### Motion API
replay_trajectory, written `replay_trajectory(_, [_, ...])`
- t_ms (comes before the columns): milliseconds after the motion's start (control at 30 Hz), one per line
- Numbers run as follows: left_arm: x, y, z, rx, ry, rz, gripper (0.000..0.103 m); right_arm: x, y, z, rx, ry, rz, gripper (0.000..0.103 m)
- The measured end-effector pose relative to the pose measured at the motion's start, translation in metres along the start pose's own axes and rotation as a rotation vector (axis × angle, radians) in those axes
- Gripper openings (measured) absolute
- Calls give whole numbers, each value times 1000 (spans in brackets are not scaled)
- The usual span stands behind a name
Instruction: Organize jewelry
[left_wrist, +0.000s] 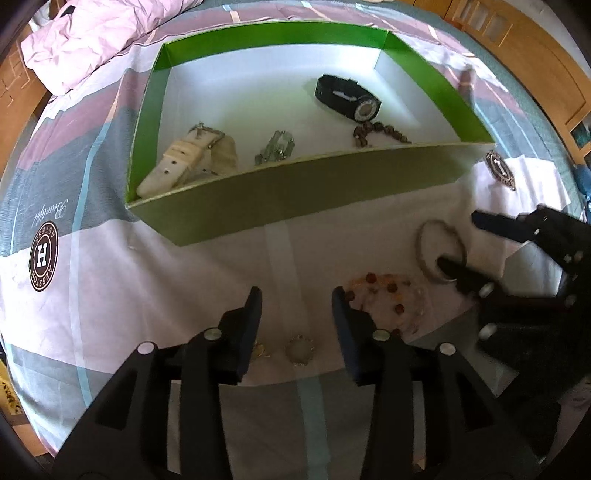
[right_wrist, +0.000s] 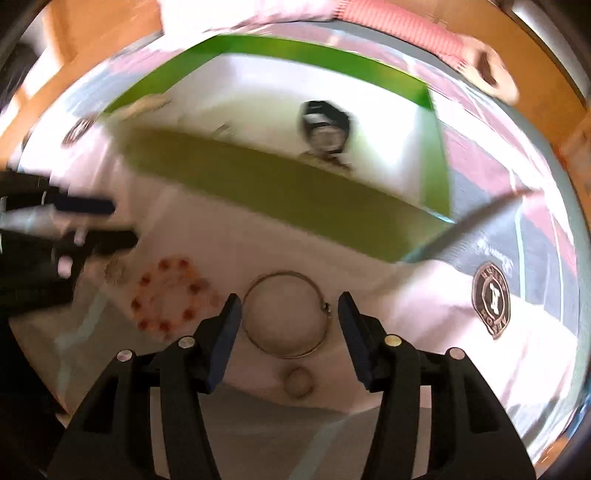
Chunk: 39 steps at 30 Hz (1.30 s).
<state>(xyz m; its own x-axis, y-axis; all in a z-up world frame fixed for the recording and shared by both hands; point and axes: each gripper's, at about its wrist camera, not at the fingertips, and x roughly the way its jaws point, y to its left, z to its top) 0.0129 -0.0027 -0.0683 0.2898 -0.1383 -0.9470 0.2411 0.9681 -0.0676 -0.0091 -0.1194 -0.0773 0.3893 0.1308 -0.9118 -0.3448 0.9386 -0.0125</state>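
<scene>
My left gripper (left_wrist: 296, 299) is open above the white cloth, nothing between its pads. A small ring (left_wrist: 301, 349) lies under it, and an orange beaded bracelet (left_wrist: 384, 295) sits by its right finger. My right gripper (right_wrist: 290, 299) is open, its fingers straddling a thin silver bangle (right_wrist: 284, 273) on the cloth without pressing it. Nearer the camera lies a small ring (right_wrist: 298, 382). The left wrist view shows the right gripper (left_wrist: 460, 240) over the bangle (left_wrist: 421, 243). The green box (left_wrist: 295, 195) holds a black watch (left_wrist: 347, 96), a white-strapped watch (left_wrist: 192, 158), a silver piece (left_wrist: 275, 147) and dark beads (left_wrist: 380, 133).
Everything lies on a bed with a striped pink, grey and white cover and round logo patches (left_wrist: 43, 254). A crumpled pink blanket (left_wrist: 92, 33) is at the back left. Wooden furniture (left_wrist: 535, 55) borders the bed. The right wrist view is blurred; my left gripper (right_wrist: 122, 221) appears at its left.
</scene>
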Motion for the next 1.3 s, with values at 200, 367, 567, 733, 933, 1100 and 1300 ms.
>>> replay_trajectory(200, [16,-5,-1,16,25,43,37,-1,39,-11,-153,57,195,52])
replay_trajectory(367, [29,-15,4,61,20,87,36,16,46,-16,-168,115,167,48])
replay_trajectory(567, [27,-1,13,9,-5,185,3,23,41,-15,-126,132,157,48])
replay_trajectory(733, [22,39,18,-162,4,174,3,23,40,-17,-145,129,150,48])
replay_trajectory(933, [13,-2,12,11,-14,54,10,26,40,-15,-144,135,153,48])
replay_trajectory(1100, [30,-22,16,48,25,107,10,29,43,-14,-146,119,164,48])
replay_trajectory(1300, [32,-7,32,45,2,374,0,29,38,-18,-61,93,163,48])
